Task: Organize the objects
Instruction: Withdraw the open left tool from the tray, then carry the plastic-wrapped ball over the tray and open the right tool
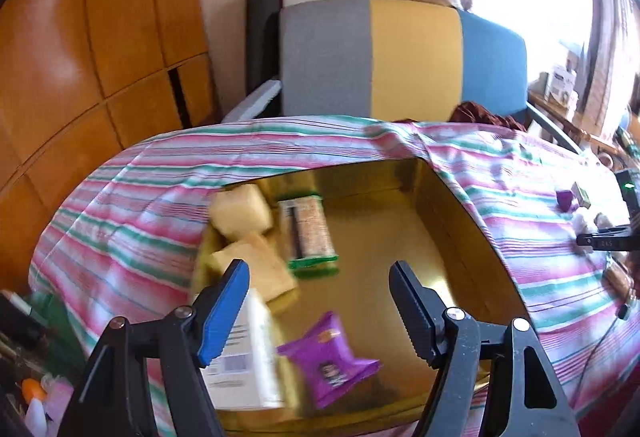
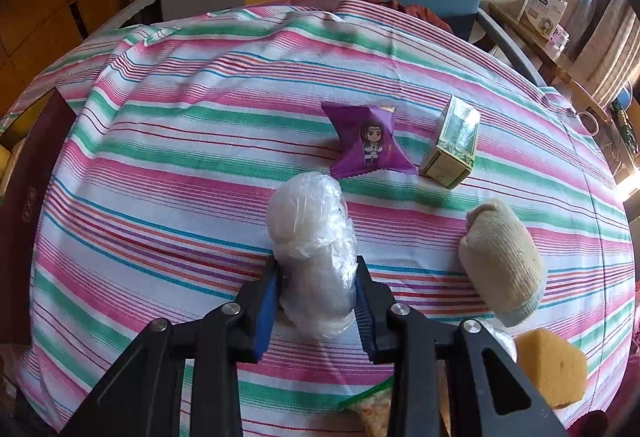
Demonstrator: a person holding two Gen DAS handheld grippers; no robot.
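In the left wrist view my left gripper (image 1: 320, 273) is open and empty above a gold-lined box (image 1: 440, 229). The box holds two yellow sponges (image 1: 240, 213), a green-edged snack bar (image 1: 308, 233), a white carton (image 1: 248, 357) and a purple snack packet (image 1: 330, 357). In the right wrist view my right gripper (image 2: 316, 269) is shut on a clear plastic-wrapped white bundle (image 2: 312, 237) on the striped cloth (image 2: 180, 157). Beyond it lie a purple snack packet (image 2: 370, 141) and a small green box (image 2: 452, 143). A rolled beige sock (image 2: 500, 261) lies to the right.
A yellow sponge (image 2: 552, 369) and a snack bar end (image 2: 372, 409) lie near the right gripper's base. The dark red box wall (image 2: 28, 197) stands at the left. A grey, yellow and blue chair (image 1: 400, 57) stands behind the table, wooden cabinets (image 1: 80, 57) to the left.
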